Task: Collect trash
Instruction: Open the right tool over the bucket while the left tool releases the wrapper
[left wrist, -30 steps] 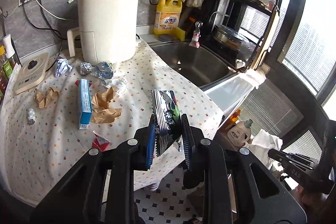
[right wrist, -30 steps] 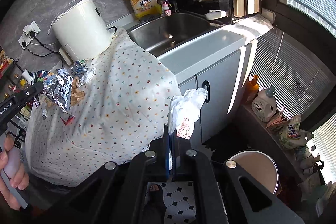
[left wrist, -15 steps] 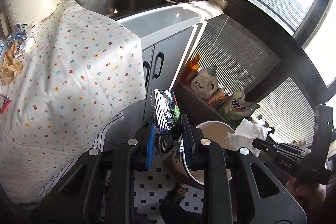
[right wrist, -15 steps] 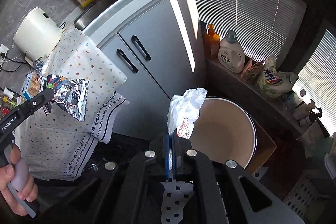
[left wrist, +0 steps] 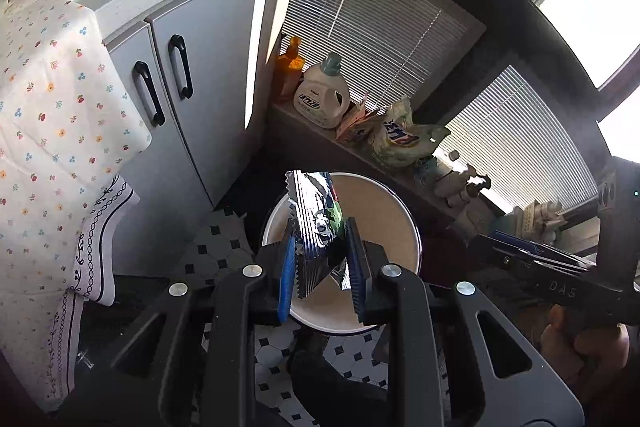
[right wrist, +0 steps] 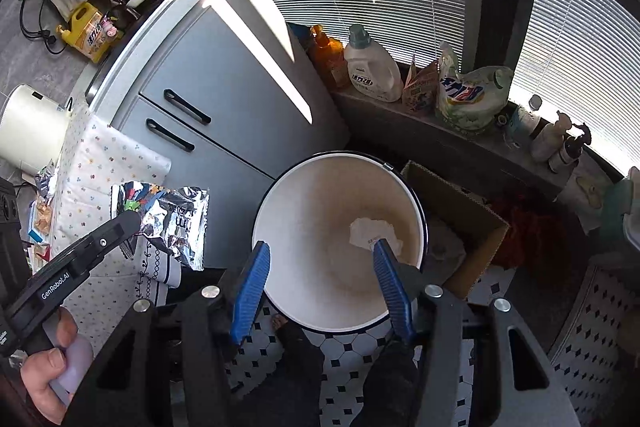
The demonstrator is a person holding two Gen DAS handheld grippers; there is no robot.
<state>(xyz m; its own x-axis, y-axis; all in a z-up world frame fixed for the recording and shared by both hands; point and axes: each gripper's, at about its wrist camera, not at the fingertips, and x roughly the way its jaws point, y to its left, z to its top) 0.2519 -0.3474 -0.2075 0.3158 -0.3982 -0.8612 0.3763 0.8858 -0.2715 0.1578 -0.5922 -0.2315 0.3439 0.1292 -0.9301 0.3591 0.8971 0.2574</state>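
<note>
My left gripper (left wrist: 320, 231) is shut on a crumpled foil snack wrapper (left wrist: 316, 215) and holds it above the round white trash bin (left wrist: 384, 211) on the floor. The wrapper also shows in the right wrist view (right wrist: 176, 215), left of the bin (right wrist: 304, 195). My right gripper (right wrist: 320, 255) is open and empty over the bin. A crumpled white paper (right wrist: 374, 231) lies inside the bin near the right fingertip.
Grey cabinet doors (left wrist: 188, 67) and a counter with a floral cloth (left wrist: 52, 115) stand to the left. A ledge behind the bin holds detergent bottles (right wrist: 372, 67) and bags. A cardboard box (right wrist: 460, 215) sits right of the bin. More trash lies on the counter (right wrist: 40, 215).
Both grippers swung from the counter down to the bin. My right gripper opened and the white paper dropped into the bin. The left gripper still holds the foil wrapper.
</note>
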